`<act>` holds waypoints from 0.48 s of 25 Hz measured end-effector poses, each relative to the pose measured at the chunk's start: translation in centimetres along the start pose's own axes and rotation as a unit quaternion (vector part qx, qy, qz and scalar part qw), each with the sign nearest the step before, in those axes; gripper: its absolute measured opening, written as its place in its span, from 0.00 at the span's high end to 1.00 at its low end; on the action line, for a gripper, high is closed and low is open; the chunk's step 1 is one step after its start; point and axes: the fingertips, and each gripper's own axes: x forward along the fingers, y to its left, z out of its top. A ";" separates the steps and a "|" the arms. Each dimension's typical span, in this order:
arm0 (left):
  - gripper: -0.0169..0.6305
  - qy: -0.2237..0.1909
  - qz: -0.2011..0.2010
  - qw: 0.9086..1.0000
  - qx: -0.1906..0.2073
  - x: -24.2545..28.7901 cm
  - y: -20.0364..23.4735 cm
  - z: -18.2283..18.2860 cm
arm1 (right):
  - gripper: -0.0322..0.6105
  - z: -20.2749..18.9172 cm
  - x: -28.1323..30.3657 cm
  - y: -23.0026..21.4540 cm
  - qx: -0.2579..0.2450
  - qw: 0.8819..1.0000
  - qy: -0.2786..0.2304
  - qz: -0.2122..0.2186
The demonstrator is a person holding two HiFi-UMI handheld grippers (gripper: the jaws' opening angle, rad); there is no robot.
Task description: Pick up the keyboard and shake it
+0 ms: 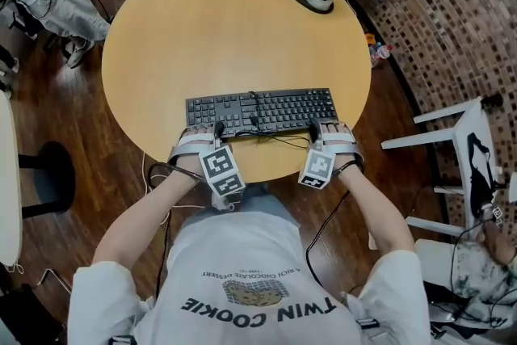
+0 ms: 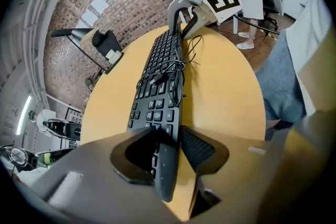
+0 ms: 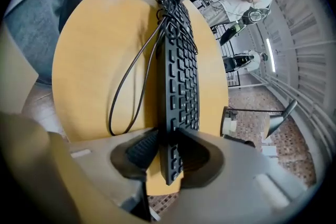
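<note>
The keyboard (image 1: 283, 105) is clamped by left tongs (image 1: 218, 128) and right tongs (image 1: 313, 128)

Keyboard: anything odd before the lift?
Yes: the cable is bunched in a tangle on top of the keyboard, over its middle keys, with a loose loop on the table by the near edge; it may flail when shaken. The left gripper and right gripper clamp the near edge; nothing else stands out.

keyboard (image 1: 260, 111): black plastic, matt
table (image 1: 234, 28): pale wood, smooth, soft sheen
wood floor (image 1: 121, 174): dark planks, slight gloss
mosaic floor (image 1: 428, 20): small stone-like tiles
pads (image 2: 198, 147): black, finely ribbed, matt
shirt (image 1: 242, 271): light grey cloth
</note>
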 end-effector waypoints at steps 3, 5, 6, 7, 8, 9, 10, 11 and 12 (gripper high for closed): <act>0.74 0.003 -0.044 0.999 -0.013 -0.8 0.6 0.2 | 0.78 0.0 -0.8 -0.5 0.009 0.999 -0.012 0.040; 0.74 0.008 -0.080 0.997 -0.018 -1.2 1.4 0.1 | 0.78 0.2 -1.3 -0.9 0.017 0.996 -0.023 0.079; 0.75 0.010 -0.099 0.995 -0.018 -1.5 1.9 0.1 | 0.78 0.4 -1.5 -1.2 0.022 0.994 -0.028 0.102; 0.75 0.012 -0.117 0.993 -0.018 -1.8 2.4 0.1 | 0.78 0.5 -1.9 -1.5 0.028 0.991 -0.034 0.125; 0.75 0.014 -0.134 0.991 -0.018 -2.1 2.8 0.2 | 0.78 0.6 -2.3 -1.9 0.033 0.987 -0.039 0.149; 0.76 0.017 -0.152 0.988 -0.018 -2.5 3.1 0.2 | 0.78 0.6 -2.8 -2.2 0.037 0.983 -0.045 0.173; 0.76 0.020 -0.169 0.985 -0.018 -2.9 3.4 0.3 | 0.78 0.7 -3.3 -2.4 0.039 0.978 -0.050 0.197; 0.77 0.024 -0.187 0.982 -0.016 -3.3 3.7 0.4 | 0.79 0.8 -3.7 -2.7 0.040 0.973 -0.055 0.221; 0.77 0.028 -0.203 0.979 -0.014 -3.6 4.1 0.4 | 0.79 0.9 -4.1 -3.0 0.040 0.967 -0.059 0.244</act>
